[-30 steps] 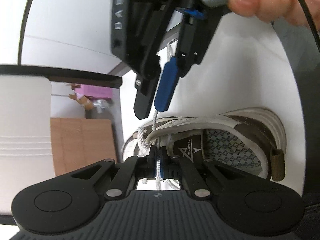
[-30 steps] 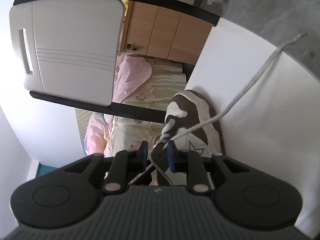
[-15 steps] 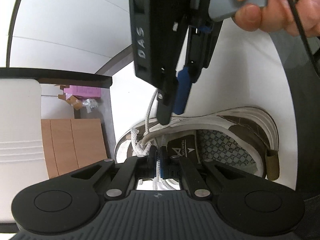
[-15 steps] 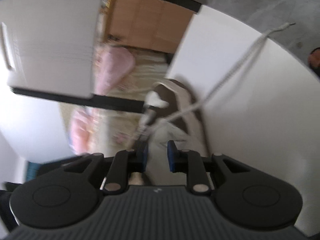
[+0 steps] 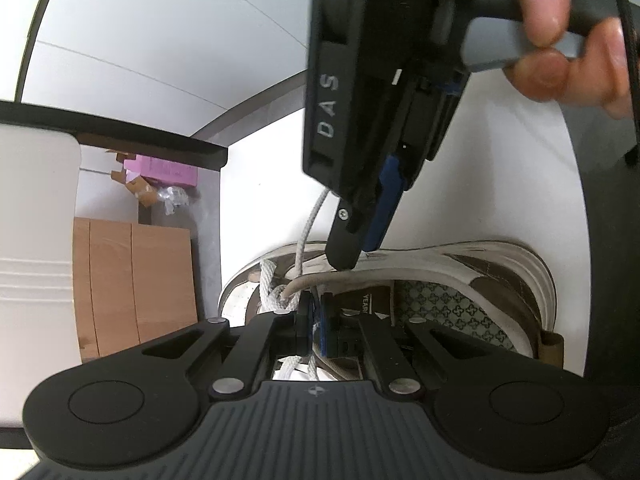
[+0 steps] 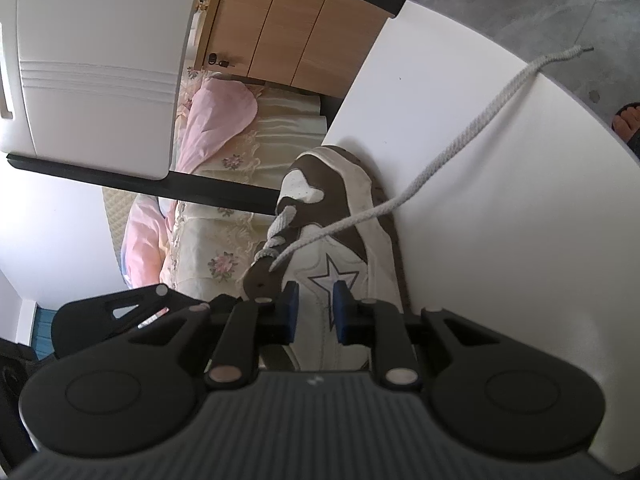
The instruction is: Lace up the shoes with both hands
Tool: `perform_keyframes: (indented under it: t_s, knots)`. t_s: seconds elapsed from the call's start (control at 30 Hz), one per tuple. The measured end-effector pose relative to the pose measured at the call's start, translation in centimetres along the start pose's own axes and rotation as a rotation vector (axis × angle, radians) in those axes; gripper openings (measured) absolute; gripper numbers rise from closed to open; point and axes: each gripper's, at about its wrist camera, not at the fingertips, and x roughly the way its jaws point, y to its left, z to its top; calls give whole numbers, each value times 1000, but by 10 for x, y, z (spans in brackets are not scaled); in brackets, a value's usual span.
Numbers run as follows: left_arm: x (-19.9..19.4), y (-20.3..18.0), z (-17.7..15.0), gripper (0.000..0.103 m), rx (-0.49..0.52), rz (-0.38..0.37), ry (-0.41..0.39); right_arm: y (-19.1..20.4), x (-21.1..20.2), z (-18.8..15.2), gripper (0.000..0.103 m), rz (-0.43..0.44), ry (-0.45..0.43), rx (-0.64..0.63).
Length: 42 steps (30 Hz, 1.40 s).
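A brown and white shoe (image 5: 460, 276) lies on its side on the white table (image 5: 500, 184). My left gripper (image 5: 314, 320) is shut on a white lace right at the shoe's eyelets. The right gripper (image 5: 360, 236), held by a hand (image 5: 560, 40), hangs just above the shoe's side. In the right wrist view the right gripper (image 6: 316, 308) is open over the shoe (image 6: 344, 216), with nothing between its pads. A loose grey lace (image 6: 460, 140) runs from an eyelet across the table (image 6: 500, 260), its tip near the far edge.
The shoe's toe sits at the table's edge. Beyond are a bed with pink bedding (image 6: 216, 120), a wooden cabinet (image 6: 288, 24) and a white panel (image 6: 100, 60). A foot in a sandal (image 6: 628, 120) stands on the grey floor at right.
The right gripper has swung right and dropped closer to the shoe's side. The shoe now fills more of the right wrist view. My left gripper has kept its hold on the lace.
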Motion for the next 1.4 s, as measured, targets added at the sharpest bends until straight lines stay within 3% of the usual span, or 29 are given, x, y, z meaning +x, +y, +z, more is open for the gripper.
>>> perform_keyframes:
  t_s: [0.23, 0.5, 0.73, 0.93, 1.13, 1.27, 1.4]
  knots:
    - [-12, 8, -10, 4, -97, -23, -52, 1, -4, -4, 20, 16, -1, 15]
    - [-10, 4, -10, 4, -119, -6, -68, 1, -5, -3, 20, 19, 0, 29]
    - [-9, -4, -13, 4, -117, 52, -78, -2, -4, -3, 20, 31, -2, 45]
    - [-31, -7, -25, 4, -267, 231, -106, 5, -13, 0, 21, 101, -39, 39]
    - [-47, -24, -20, 4, -565, 367, -160, 23, -21, -2, 28, 212, -52, -33]
    - [-46, -39, -13, 4, -666, 400, -194, 35, -23, -9, 28, 259, -41, -101]
    - [-45, -48, -12, 4, -737, 414, -235, 43, -24, -14, 28, 253, -43, -162]
